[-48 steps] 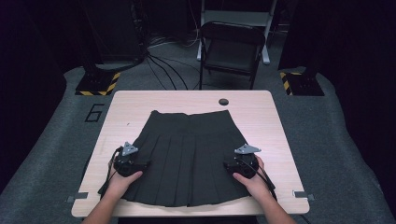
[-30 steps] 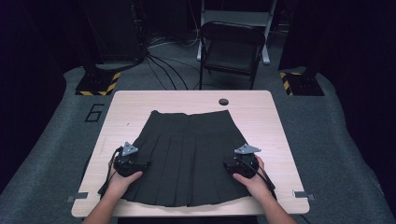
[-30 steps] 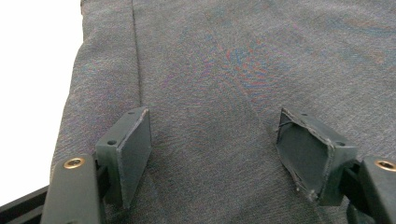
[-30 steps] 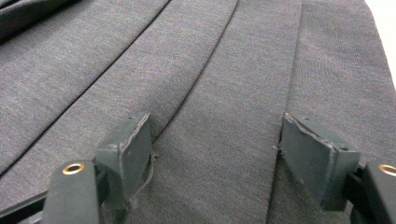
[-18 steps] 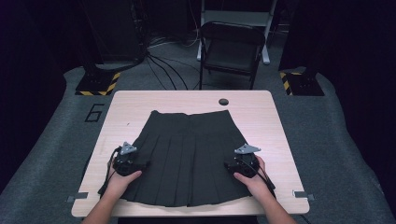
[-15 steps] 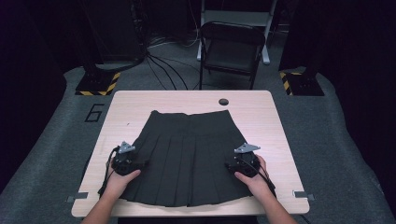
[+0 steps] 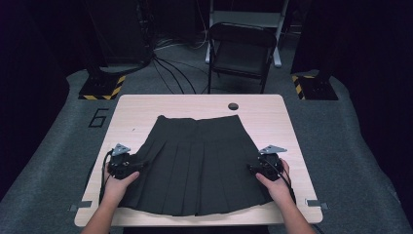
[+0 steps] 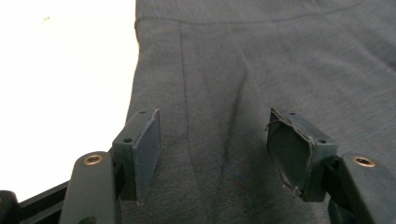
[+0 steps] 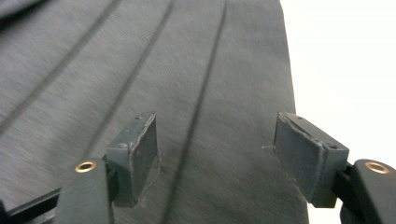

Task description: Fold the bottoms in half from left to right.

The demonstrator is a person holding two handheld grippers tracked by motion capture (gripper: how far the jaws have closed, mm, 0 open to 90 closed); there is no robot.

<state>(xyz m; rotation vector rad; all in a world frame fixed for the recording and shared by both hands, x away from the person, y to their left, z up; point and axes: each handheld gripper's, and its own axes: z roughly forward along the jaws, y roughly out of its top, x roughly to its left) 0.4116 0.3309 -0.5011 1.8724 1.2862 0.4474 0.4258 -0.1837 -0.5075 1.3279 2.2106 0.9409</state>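
High view: black pleated skirt [image 7: 197, 163] flat mid-worktop [image 7: 287, 126], hem at near edge; left gripper [image 7: 127, 165] and right gripper [image 7: 260, 168] at its side edges. Left gripper view: jaws apart over the fabric, just narrowed, pinching nothing. Right gripper view: jaws wide, just widened, pads clear of the cloth.

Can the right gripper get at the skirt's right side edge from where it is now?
Probably yes. The right gripper sits at the skirt's right edge with jaws open, fabric lying flat beneath them and bare table beside it. Nothing blocks the way.
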